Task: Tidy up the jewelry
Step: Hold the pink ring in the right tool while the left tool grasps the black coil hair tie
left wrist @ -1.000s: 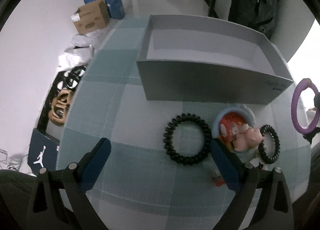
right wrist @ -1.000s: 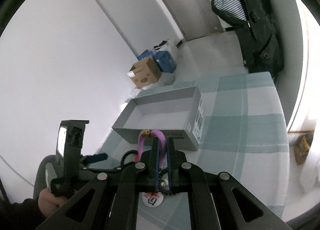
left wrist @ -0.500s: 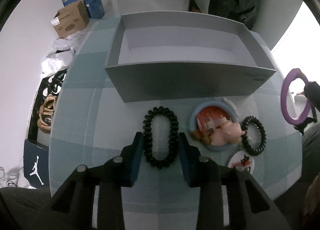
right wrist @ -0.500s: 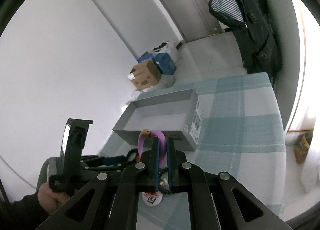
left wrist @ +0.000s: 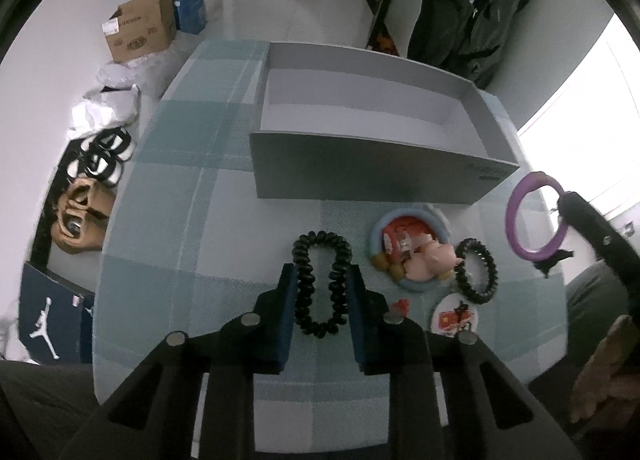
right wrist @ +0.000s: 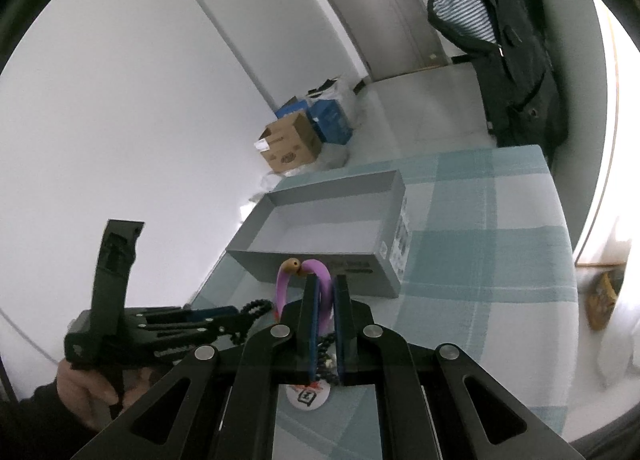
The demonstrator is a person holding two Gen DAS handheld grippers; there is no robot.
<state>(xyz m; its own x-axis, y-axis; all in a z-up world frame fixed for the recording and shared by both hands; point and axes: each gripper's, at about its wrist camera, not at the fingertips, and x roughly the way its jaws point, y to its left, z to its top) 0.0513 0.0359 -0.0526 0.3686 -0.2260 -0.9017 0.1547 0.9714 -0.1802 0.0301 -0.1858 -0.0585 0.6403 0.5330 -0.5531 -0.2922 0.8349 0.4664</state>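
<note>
**Two rings picked up, box has nothing in it yet**

The table (left wrist: 168, 188) has a blue and white checked cloth on it. The biggest thing on it is the grey box (left wrist: 360, 176). It sits just past the tips of both tongs, and nothing can be seen inside it. So no jewelry looks put away yet.

The left tongs (left wrist: 322, 292) are squeezed on the big black coil ring (left wrist: 322, 284). The ring is pinched long and thin between the two blue pads, and it looks to be low, near the cloth.

The right tongs (right wrist: 325, 300) are clamped on the purple bangle (right wrist: 308, 280). They hold it up in the air, in front of the near wall of the box.

To the right of the left tongs lie three more things. There is a round blue dish with a pink pig toy (left wrist: 414, 256). Next to that is a small black coil ring (left wrist: 476, 276). Closer to the tongs is a small round badge (left wrist: 456, 316).

I think the job is only starting. Both held rings need to go into the box, and then the three things on the cloth.
</note>
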